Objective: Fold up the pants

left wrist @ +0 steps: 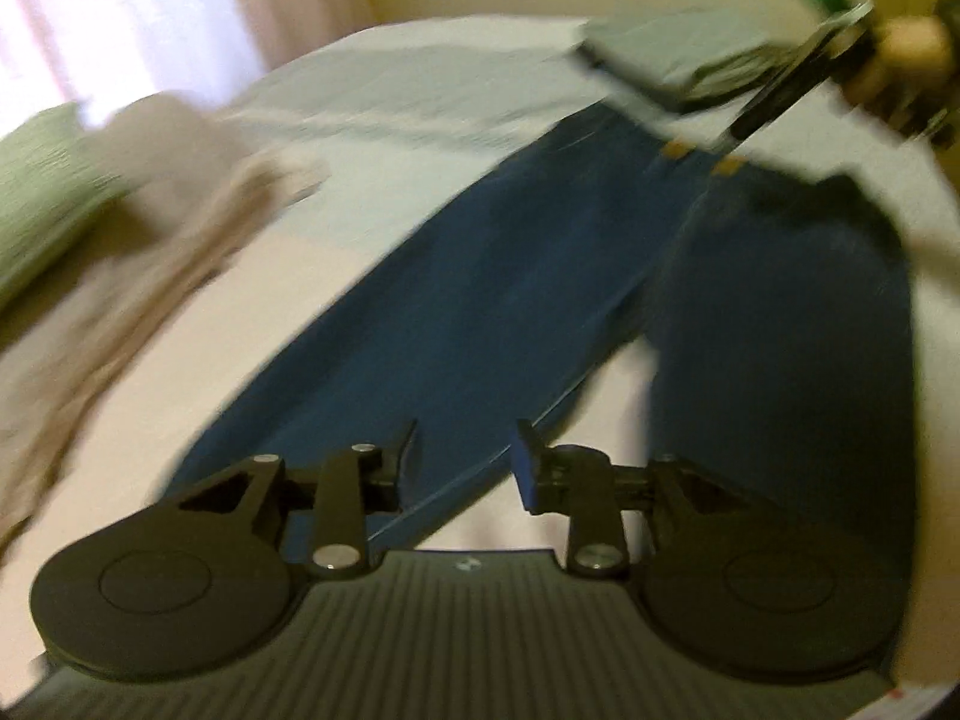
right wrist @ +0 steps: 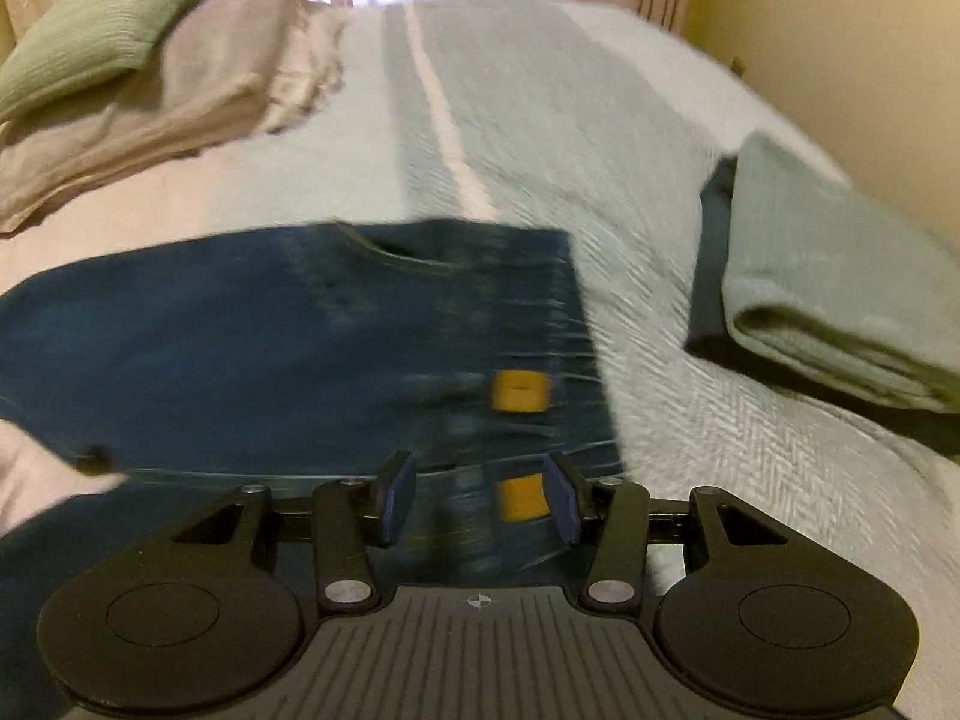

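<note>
Right wrist view has the right tool (right wrist: 477, 501) spread open right over the waistband of the dark blue denim pants (right wrist: 288, 330) on the bed, legs running off leftward toward the also-open left tool (left wrist: 465, 462).

No readable text, only a small crosshair mark on the right gripper (right wrist: 479, 501) body

— Can you tell where your right gripper (left wrist: 774, 102) stands in the left wrist view?
— No. It is a smeared streak; your hand (left wrist: 906, 54) behind it is blurred too.
— And the jeans (right wrist: 288, 336)?
— The legs run off the left edge; the waistband is smeared.
</note>
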`<act>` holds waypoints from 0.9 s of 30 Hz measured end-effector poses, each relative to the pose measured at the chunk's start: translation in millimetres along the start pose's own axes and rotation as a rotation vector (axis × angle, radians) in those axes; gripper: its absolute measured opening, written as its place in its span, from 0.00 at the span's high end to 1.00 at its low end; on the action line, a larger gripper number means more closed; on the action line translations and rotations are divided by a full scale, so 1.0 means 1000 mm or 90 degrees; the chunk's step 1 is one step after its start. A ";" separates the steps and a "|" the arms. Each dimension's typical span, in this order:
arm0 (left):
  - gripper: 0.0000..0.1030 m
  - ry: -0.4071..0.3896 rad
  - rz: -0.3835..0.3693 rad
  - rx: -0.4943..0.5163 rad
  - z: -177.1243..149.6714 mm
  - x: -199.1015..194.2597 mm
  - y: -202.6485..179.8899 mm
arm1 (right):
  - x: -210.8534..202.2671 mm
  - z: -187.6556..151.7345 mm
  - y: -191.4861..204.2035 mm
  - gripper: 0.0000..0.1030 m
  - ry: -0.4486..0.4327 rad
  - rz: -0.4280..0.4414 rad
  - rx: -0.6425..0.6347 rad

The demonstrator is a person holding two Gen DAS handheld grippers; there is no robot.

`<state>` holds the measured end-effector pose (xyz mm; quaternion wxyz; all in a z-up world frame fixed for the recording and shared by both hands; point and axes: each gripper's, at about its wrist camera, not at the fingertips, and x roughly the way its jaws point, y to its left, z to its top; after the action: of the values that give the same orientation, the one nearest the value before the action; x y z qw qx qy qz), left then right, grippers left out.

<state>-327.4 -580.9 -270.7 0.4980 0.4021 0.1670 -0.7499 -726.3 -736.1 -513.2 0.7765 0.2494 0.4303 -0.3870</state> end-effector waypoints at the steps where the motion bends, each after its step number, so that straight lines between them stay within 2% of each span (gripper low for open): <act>1: 0.74 -0.004 -0.019 0.004 0.016 0.017 -0.020 | 0.007 -0.003 -0.014 0.57 0.011 0.025 0.004; 4: 0.74 0.008 -0.056 0.021 0.048 0.069 -0.067 | 0.028 -0.012 -0.045 0.57 0.051 0.092 0.011; 8: 0.73 0.103 -0.054 0.074 0.051 0.133 -0.099 | 0.036 -0.024 -0.071 0.57 0.060 0.207 0.055; 10: 0.73 0.123 -0.053 0.071 0.048 0.146 -0.102 | 0.036 -0.030 -0.075 0.57 0.068 0.277 0.077; 13: 0.73 0.132 -0.051 0.058 0.055 0.146 -0.099 | 0.039 -0.037 -0.080 0.57 0.060 0.286 0.072; 16: 0.73 0.099 -0.049 0.051 0.069 0.134 -0.097 | 0.051 -0.038 -0.093 0.58 0.045 0.321 0.162; 17: 0.73 0.106 -0.048 0.061 0.068 0.137 -0.100 | 0.053 -0.038 -0.095 0.64 0.039 0.328 0.181; 18: 0.73 0.114 -0.046 0.071 0.065 0.144 -0.103 | 0.054 -0.036 -0.097 0.88 0.046 0.318 0.194; 19: 0.73 0.122 -0.046 0.079 0.062 0.150 -0.105 | 0.054 -0.035 -0.098 0.98 0.056 0.311 0.194; 21: 0.74 0.132 -0.046 0.090 0.060 0.157 -0.111 | 0.035 -0.027 -0.097 1.00 0.035 0.291 0.162; 23: 0.74 0.115 -0.043 0.097 0.065 0.153 -0.119 | 0.004 -0.014 -0.099 1.00 -0.017 0.275 0.122; 25: 0.74 0.099 -0.047 0.098 0.073 0.157 -0.131 | -0.009 -0.012 -0.111 1.00 -0.039 0.250 0.122; 27: 0.75 0.101 -0.057 0.098 0.078 0.171 -0.137 | 0.000 -0.017 -0.132 1.00 -0.044 0.159 0.142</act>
<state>-513.6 -675.1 -374.1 0.4169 0.4896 0.1653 -0.7477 -841.8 -799.6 -528.9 0.8003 0.3721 0.3237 -0.3409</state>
